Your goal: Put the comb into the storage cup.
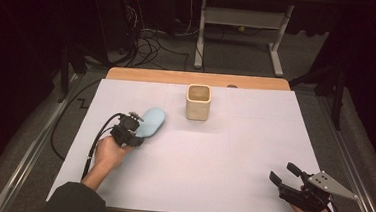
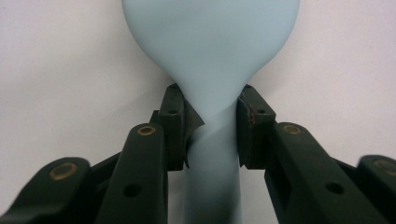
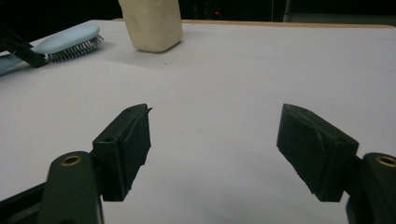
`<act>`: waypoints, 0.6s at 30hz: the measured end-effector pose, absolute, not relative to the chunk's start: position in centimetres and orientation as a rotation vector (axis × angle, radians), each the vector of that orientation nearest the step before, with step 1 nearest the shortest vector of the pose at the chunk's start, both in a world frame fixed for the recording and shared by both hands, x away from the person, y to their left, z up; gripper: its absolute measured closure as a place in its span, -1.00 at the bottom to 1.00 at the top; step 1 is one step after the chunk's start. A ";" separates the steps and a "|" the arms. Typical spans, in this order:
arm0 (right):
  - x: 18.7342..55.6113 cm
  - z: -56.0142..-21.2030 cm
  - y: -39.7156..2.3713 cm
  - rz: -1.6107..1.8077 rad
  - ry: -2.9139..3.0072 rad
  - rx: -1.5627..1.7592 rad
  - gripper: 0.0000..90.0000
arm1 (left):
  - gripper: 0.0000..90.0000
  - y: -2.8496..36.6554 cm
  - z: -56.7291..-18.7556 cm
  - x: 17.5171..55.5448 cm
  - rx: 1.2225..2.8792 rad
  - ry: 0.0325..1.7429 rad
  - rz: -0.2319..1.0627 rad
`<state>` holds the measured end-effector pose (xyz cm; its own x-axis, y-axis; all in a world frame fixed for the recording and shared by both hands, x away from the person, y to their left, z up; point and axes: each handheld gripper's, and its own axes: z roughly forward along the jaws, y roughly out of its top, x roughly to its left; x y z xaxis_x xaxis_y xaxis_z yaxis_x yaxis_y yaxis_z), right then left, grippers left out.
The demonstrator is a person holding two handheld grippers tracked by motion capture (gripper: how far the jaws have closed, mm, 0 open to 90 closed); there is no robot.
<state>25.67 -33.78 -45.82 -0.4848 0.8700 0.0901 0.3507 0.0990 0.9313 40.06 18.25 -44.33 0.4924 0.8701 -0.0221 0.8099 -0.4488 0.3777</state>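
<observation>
At table left, left tool (image 2: 210,126) gripping hairbrush (image 2: 210,51)

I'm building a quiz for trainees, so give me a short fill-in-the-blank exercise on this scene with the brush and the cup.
1. The left gripper is shut on the ____ of the light blue hairbrush.
2. The brush's bristles face ____.
3. The right gripper has its fingers ____, holding nothing.
4. The beige cup stands ____ on the white table.

Missing words: handle; down; open; upright
</observation>
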 end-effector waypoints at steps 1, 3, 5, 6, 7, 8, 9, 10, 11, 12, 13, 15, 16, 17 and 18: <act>25.7 -45.8 -33.8 1.379 1.889 1.192 -0.41 | 0.52 18.3 -44.3 40.1 2.406 1.404 0.252; 25.7 -45.8 -33.8 1.380 1.889 1.192 -0.41 | 0.53 18.2 -44.4 40.0 2.397 1.399 0.256; 25.7 -45.8 -33.8 1.381 1.888 1.192 -0.41 | 0.53 18.2 -44.3 40.0 2.399 1.390 0.254; 25.7 -45.8 -33.8 1.381 1.888 1.193 -0.41 | 0.53 18.2 -44.3 40.0 2.398 1.387 0.254; 25.7 -45.8 -33.8 1.381 1.888 1.194 -0.41 | 0.53 18.1 -44.3 39.9 2.397 1.378 0.249; 25.7 -45.8 -33.8 1.382 1.887 1.194 -0.41 | 0.53 18.1 -44.3 39.9 2.398 1.373 0.248; 25.7 -45.8 -33.8 1.382 1.887 1.194 -0.41 | 0.53 18.0 -44.3 39.8 2.400 1.367 0.248; 25.7 -45.8 -33.8 1.382 1.886 1.194 -0.41 | 0.53 18.0 -44.2 39.8 2.397 1.362 0.248; 25.6 -45.8 -33.8 1.382 1.886 1.195 -0.41 | 0.53 17.9 -44.2 39.7 2.390 1.360 0.249; 25.6 -45.8 -33.8 1.382 1.888 1.194 -0.41 | 0.53 17.9 -44.1 39.7 2.391 1.354 0.248; 25.6 -45.8 -33.8 1.382 1.888 1.194 -0.41 | 0.53 17.9 -44.0 39.6 2.384 1.349 0.245; 25.6 -45.8 -33.8 1.382 1.887 1.194 -0.41 | 0.53 18.0 -43.9 39.5 2.382 1.342 0.245; 25.6 -45.8 -33.8 1.382 1.887 1.194 -0.41 | 0.54 18.0 -43.8 39.5 2.376 1.341 0.246; 25.6 -45.8 -33.8 1.382 1.887 1.194 -0.41 | 0.53 18.0 -43.7 39.4 2.373 1.338 0.244; 25.7 -45.8 -33.8 1.383 1.888 1.194 -0.41 | 0.54 18.1 -43.6 39.3 2.365 1.335 0.249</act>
